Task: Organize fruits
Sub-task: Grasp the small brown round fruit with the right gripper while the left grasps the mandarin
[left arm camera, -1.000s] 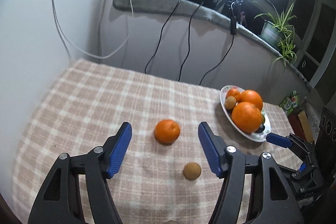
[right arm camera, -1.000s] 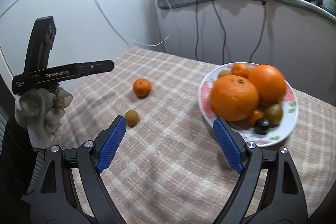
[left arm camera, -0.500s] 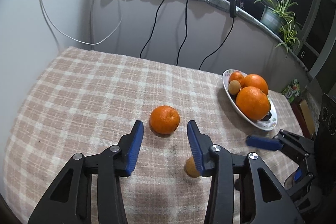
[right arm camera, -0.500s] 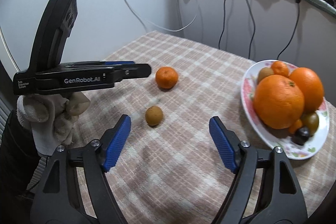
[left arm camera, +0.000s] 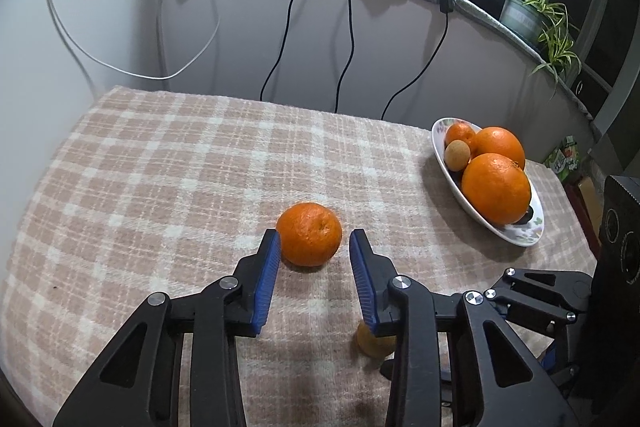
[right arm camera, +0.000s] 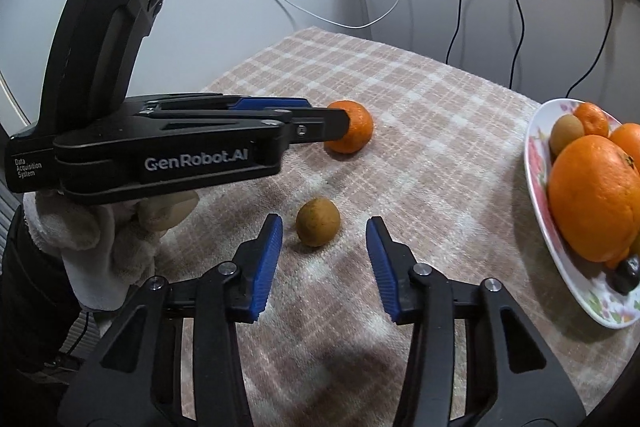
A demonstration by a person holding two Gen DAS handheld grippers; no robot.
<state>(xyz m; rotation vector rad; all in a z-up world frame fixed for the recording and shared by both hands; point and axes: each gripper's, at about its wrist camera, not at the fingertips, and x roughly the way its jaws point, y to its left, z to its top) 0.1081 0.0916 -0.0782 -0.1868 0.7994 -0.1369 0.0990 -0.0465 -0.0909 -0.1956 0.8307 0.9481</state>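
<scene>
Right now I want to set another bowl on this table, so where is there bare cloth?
Free: the checked cloth from the wall side across to the mandarin, and the strip between mandarin and plate. Crowded: the near edge, with both grippers and the small brown fruit, and the heaped plate.

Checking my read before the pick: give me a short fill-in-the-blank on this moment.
1. The left gripper brackets the loose ____ on the checked cloth.
2. The small brown fruit lies ahead of the ____ gripper.
3. The two big oranges sit in the ____.

Missing words: mandarin; right; dish
</scene>
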